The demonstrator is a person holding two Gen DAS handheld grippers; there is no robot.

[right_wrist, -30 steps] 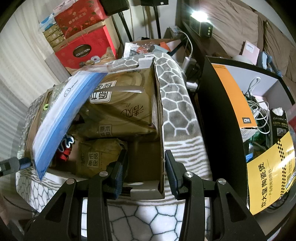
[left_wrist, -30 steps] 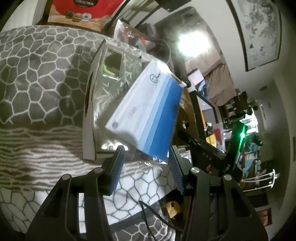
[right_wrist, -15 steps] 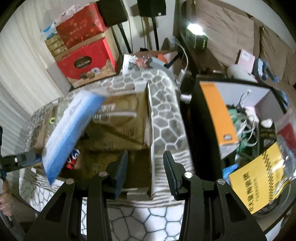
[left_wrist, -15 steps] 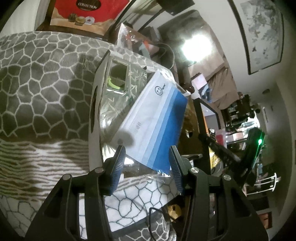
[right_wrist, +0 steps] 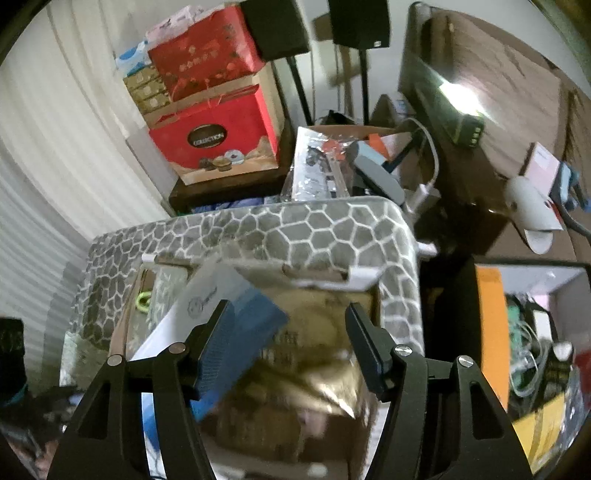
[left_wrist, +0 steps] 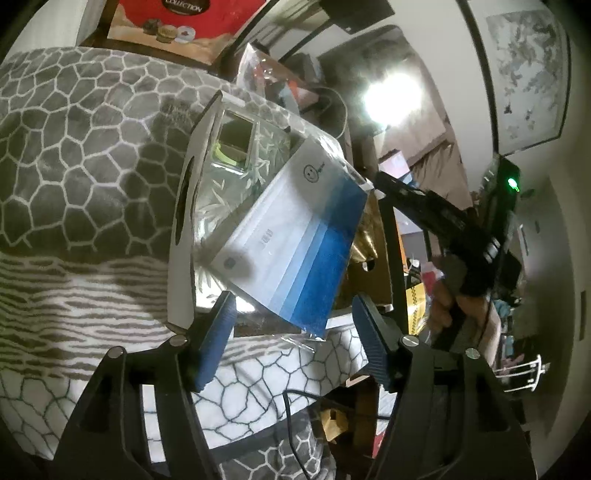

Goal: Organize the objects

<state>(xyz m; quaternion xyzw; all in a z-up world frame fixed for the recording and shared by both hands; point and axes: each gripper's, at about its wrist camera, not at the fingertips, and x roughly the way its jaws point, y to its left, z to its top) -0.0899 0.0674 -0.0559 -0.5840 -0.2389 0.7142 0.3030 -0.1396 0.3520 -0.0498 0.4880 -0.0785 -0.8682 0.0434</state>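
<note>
A white curtain (right_wrist: 48,155) hangs along the far left wall, and near it red gift boxes (right_wrist: 214,110) stand stacked on a dark low table (right_wrist: 229,188). On the right, a bright lamp (right_wrist: 458,92) shines on a dark shelf (right_wrist: 461,177). A framed picture (left_wrist: 524,70) hangs on the pale wall (left_wrist: 443,22).

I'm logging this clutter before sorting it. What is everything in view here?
Blue-and-white packet: one, in clear wrap, tilted over the open box.
Cardboard box: one, white-edged, open, on the patterned blanket.
Gold packs: several, inside the box; count unclear.
Patterned blanket: one, grey and white, under the box.
Red gift boxes: two, stacked behind, by the curtain.
Orange-sided box: one, in the dark shelf unit.
Left gripper: black, blue pads, open, packet's corner between them.
Right gripper: black, open, above the box.
Hand: one, holding the right gripper.
</note>
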